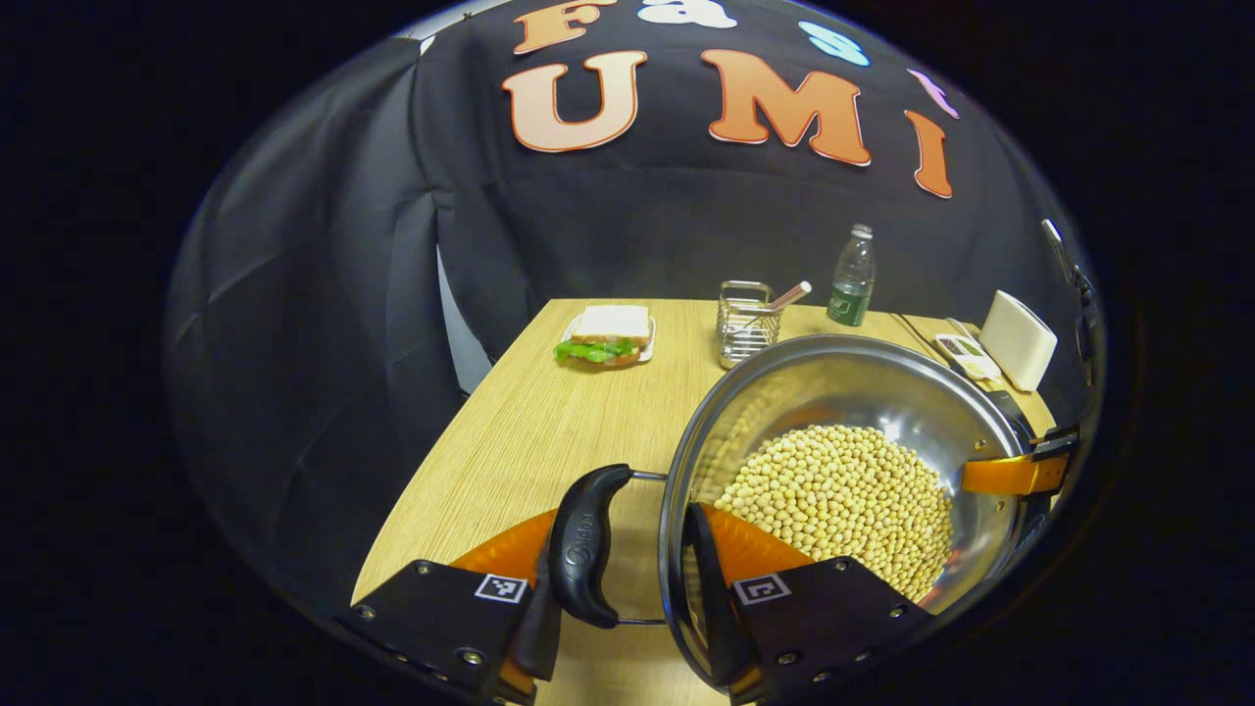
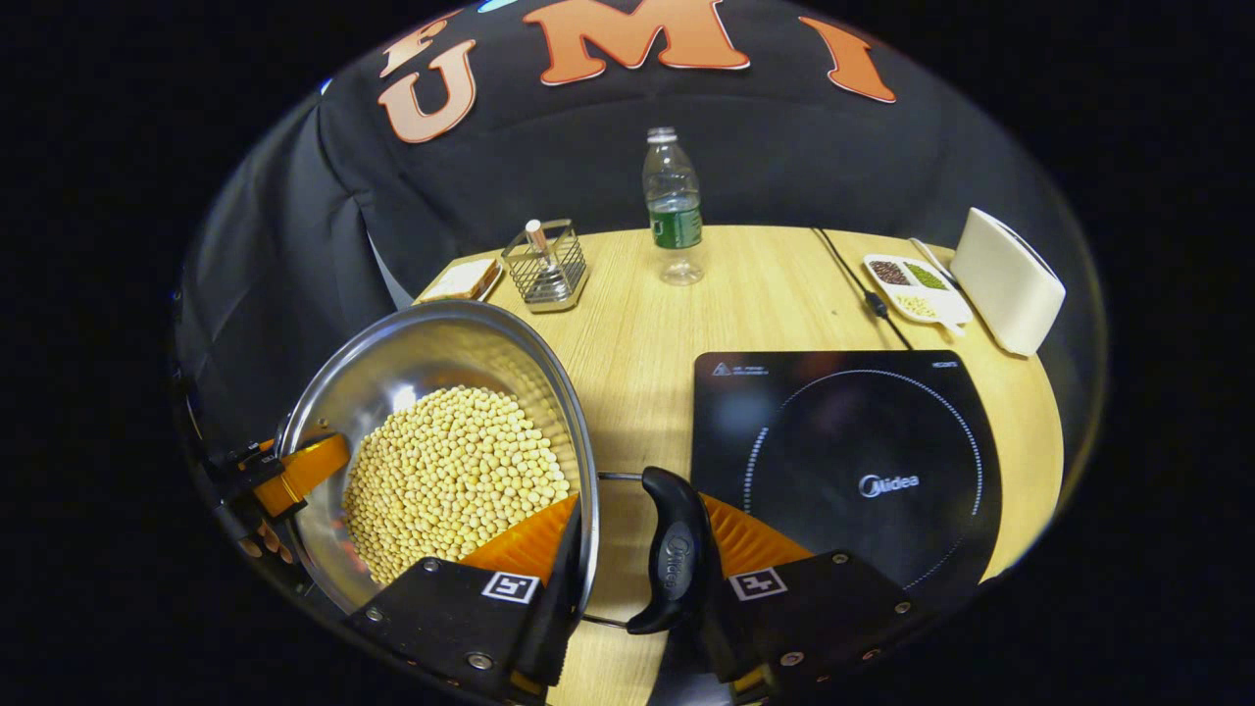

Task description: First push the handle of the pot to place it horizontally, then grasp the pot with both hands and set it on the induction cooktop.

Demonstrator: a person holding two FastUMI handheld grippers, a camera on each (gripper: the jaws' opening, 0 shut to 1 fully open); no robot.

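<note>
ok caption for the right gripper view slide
Right tool grips bean-filled pot beside the induction cooktop.

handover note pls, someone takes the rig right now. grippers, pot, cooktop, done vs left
Left gripper: fingers straddle the black side handle and rim of the round stainless-steel pot of yellow beans, one finger inside the pot.
Right gripper: same grip on the opposite black handle, one finger inside the rim.
How firmly either pair of fingers presses, I cannot tell.
Black induction cooktop lies on the wooden table, to the right of the pot in the right gripper view, nothing on it.
Done: two-handed grasp looks set.
Left: carry the pot over, set it on the cooktop, release.
</note>
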